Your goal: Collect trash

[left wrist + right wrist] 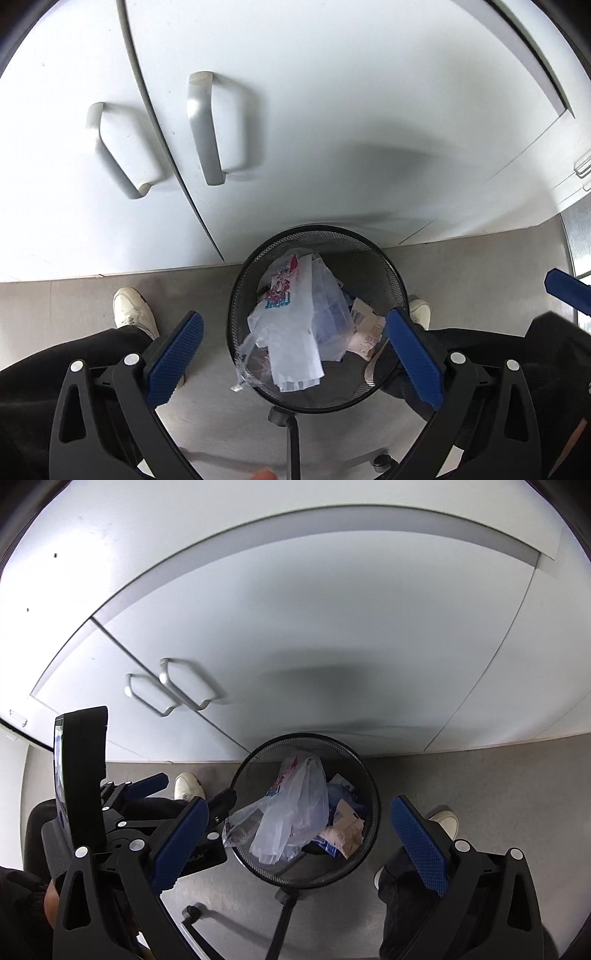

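Observation:
A black mesh waste bin (pixel 384 275) stands on the floor against a white cabinet; it also shows in the right wrist view (pixel 255 764). Inside lie a clear plastic bag (pixel 295 332) with pink and blue print, crumpled paper (pixel 367 332) and blue scraps; the bag (pixel 291 812) spills over the near rim. My left gripper (pixel 295 354) is open and empty, hovering above the bin. My right gripper (pixel 299 834) is open and empty above the bin too. The left gripper (pixel 147 786) shows at the left of the right wrist view.
White cabinet doors with two grey handles (pixel 207 129) rise behind the bin. The person's white shoes (pixel 131 310) and dark trousers flank the bin. A chair base with a castor (pixel 192 912) lies on the grey floor in front.

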`<action>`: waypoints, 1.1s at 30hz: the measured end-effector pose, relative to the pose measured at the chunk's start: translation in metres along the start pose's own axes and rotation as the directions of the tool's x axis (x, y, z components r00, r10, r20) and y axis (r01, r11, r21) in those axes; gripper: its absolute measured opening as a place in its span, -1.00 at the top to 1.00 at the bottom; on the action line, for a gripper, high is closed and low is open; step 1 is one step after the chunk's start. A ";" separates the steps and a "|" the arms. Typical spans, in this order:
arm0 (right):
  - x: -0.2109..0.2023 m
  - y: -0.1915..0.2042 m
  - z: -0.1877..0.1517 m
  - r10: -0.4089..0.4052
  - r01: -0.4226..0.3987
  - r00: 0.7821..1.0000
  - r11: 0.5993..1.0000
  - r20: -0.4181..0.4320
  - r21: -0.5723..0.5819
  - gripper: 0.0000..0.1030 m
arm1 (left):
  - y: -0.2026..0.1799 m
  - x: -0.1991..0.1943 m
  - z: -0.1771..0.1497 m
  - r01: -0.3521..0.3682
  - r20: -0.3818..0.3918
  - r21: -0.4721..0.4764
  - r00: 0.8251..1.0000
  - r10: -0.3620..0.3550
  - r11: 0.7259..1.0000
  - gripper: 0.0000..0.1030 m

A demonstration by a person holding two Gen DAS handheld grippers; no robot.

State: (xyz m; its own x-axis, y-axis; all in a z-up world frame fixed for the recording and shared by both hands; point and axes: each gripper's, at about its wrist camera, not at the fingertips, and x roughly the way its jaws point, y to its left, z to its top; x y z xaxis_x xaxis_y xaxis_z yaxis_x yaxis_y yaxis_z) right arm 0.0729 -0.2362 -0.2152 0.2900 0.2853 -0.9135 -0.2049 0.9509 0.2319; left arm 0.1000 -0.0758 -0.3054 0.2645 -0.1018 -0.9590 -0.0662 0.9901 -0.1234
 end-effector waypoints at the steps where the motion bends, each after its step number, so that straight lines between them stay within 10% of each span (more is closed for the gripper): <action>1: -0.003 0.000 -0.002 0.003 -0.003 1.000 1.000 0.001 -0.007 -0.93 | -0.002 -0.001 -0.001 -0.004 0.003 -0.003 1.000 0.004 1.000 -0.91; 33: -0.007 -0.011 -0.021 -0.002 0.001 0.998 1.000 0.058 0.025 -0.93 | -0.007 -0.003 -0.022 -0.038 0.041 0.047 0.999 0.036 0.998 -0.91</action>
State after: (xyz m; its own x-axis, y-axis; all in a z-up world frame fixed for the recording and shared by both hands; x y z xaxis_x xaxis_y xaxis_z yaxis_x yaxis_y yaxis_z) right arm 0.0537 -0.2516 -0.2182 0.3438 0.2897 -0.8932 -0.1813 0.9538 0.2396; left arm 0.0787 -0.0848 -0.3075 0.3016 -0.0625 -0.9514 -0.0303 0.9967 -0.0751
